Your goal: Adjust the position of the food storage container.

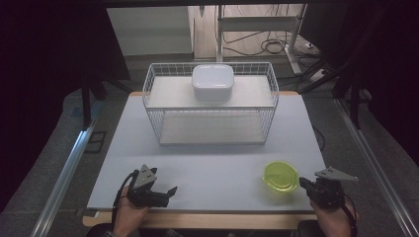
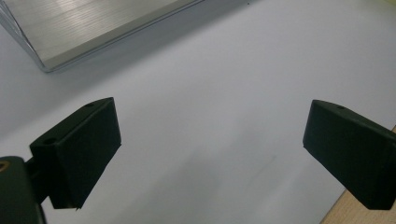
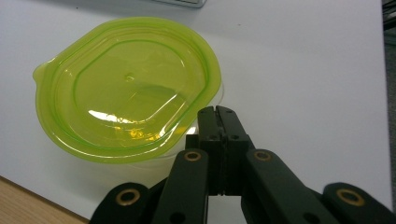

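Note:
A round container with a translucent yellow-green lid point(image 1: 280, 176) point(image 3: 126, 88) sits on the white table top near the front right. My right gripper point(image 1: 302, 181) point(image 3: 218, 112) rests just right of it, shut, its tips beside the lid's rim with nothing between them. At the front left my left gripper point(image 1: 170, 192) point(image 2: 210, 154) hovers low over bare table, open wide and holding nothing. A white lidded box point(image 1: 213, 82) stands on the upper shelf of a white wire rack point(image 1: 271, 106) at the back of the table.
The rack's lower shelf point(image 1: 210, 129) holds nothing, and its corner point(image 2: 44, 63) is ahead of the left jaws. A wooden table edge point(image 1: 197, 219) runs along the front. Metal rails point(image 1: 64, 177) flank the table, and cables lie on the floor behind.

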Demonstrator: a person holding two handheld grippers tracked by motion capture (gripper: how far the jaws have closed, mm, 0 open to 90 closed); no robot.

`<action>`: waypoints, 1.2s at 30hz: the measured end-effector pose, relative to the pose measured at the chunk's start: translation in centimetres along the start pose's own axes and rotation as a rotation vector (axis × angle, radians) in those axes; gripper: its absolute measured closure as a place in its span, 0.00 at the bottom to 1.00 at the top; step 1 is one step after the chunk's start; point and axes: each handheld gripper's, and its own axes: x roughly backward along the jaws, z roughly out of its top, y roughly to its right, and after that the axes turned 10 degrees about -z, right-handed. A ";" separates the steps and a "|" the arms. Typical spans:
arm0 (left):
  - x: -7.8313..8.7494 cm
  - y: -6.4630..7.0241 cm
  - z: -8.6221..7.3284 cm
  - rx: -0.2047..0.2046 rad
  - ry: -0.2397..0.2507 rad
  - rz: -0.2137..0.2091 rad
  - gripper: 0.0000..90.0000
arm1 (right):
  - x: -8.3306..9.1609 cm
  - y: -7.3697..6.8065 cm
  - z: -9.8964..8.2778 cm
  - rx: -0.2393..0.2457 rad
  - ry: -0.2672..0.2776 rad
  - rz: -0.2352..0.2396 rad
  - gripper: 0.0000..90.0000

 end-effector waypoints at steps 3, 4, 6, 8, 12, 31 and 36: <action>-0.1 0.0 0.0 0.001 -0.002 -0.002 0.04 | -0.3 -0.5 0.2 0.006 -0.002 0.013 1.00; -0.1 0.0 0.0 0.000 -0.003 -0.001 0.04 | -0.5 -0.6 0.3 0.013 -0.002 0.018 1.00; -0.1 0.0 0.0 0.000 -0.005 -0.002 0.04 | -0.7 -0.9 0.5 0.017 -0.002 0.026 1.00; -0.1 0.0 0.0 -0.001 -0.007 -0.002 0.04 | -0.9 -1.2 0.7 0.022 -0.003 0.034 1.00; -0.2 0.0 0.0 0.000 -0.010 -0.003 0.04 | -1.3 -1.8 1.1 0.036 -0.001 0.048 1.00; -0.4 0.1 0.0 -0.001 -0.026 -0.005 0.04 | -3.3 -4.3 2.6 0.065 -0.019 0.124 1.00; -0.4 0.1 0.0 -0.002 -0.026 -0.004 0.04 | -3.7 -4.1 2.2 0.054 -0.051 0.116 1.00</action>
